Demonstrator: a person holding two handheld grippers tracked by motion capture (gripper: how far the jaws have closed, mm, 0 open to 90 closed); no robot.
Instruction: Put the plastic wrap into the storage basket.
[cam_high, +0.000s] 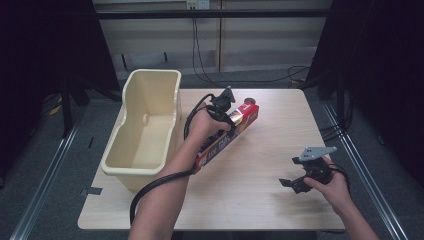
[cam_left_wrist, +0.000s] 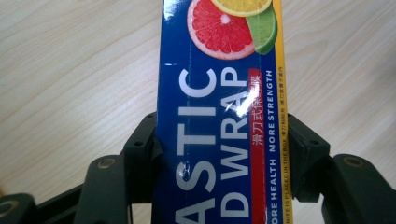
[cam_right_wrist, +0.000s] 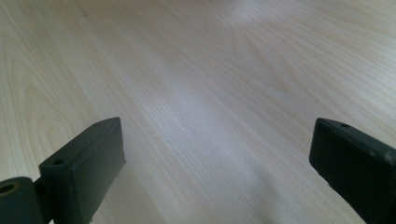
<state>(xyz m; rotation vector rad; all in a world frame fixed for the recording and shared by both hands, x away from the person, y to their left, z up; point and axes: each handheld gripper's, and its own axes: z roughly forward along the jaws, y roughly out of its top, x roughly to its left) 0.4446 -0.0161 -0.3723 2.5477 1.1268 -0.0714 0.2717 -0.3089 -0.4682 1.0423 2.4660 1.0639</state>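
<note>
Where the high view shows the middle of the frame, the left gripper (cam_high: 223, 106) is clamped across a long plastic wrap box (cam_high: 227, 136), red on the side facing up there, which runs diagonally from centre toward lower left. In the left gripper view the same box (cam_left_wrist: 219, 116) shows its blue printed face with citrus fruit pictures at the top of the frame, and both black jaws press against its two long sides. Whether the box's lower end touches the wooden table (cam_high: 260, 190) cannot be told. A cream plastic bin (cam_high: 145, 130) stands in the left half of the frame, just beside the box and the person's left forearm. At lower right, the right gripper (cam_high: 290, 184) rests low over the table, well apart from the box. In the right gripper view its jaws stand wide apart with bare tabletop (cam_right_wrist: 210, 93) between them.
</note>
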